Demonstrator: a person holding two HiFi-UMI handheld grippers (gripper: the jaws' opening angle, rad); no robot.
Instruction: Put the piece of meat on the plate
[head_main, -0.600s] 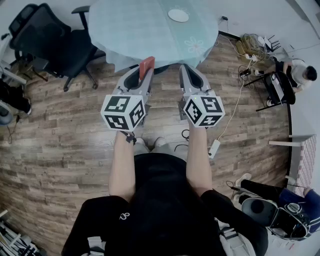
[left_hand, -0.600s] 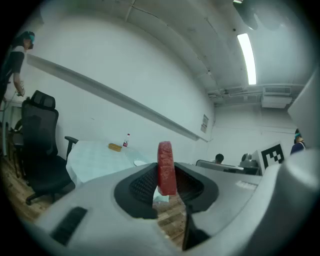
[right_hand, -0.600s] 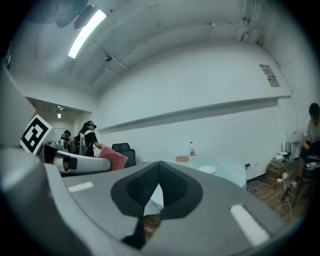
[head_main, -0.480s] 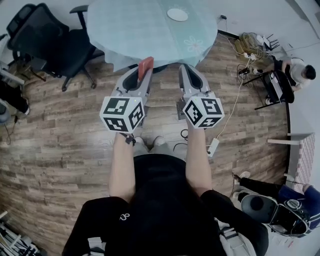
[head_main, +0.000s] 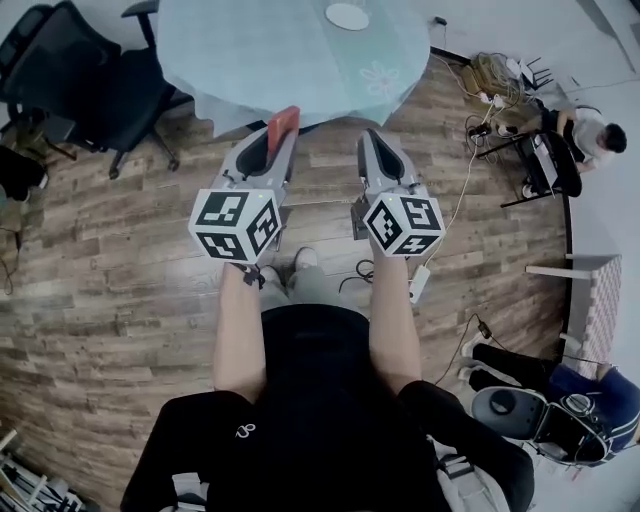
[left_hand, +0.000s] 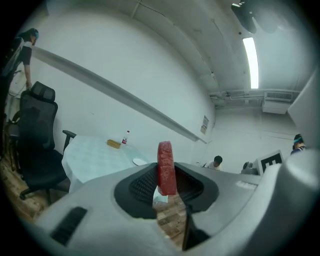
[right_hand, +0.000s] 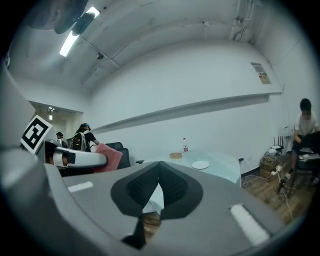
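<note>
Short of the counter's (head_main: 260, 60) near edge, over the wooden floor, the left gripper (head_main: 275, 135) carries the piece of meat (head_main: 284, 124) in the air, so the step in hand looks like the carry toward the plate (head_main: 347, 16), which sits on the counter near its far edge, well apart from the meat.

In the left gripper view the jaws pinch the red slab (left_hand: 166, 167) by its broad faces, with its thin edge toward the camera. It stands on edge between the pads. Its long axis seems to run along the gripper's own line, with the free end jutting past the jaw tips toward the counter.

The right gripper (head_main: 372, 140) hangs beside the left, its jaws pressed together on nothing.

Next, I judge, the left gripper has to cross the near edge and reach over most of the counter to the plate. It then needs to lower the slab and tip it so a broad face lies flat before the jaws part.
</note>
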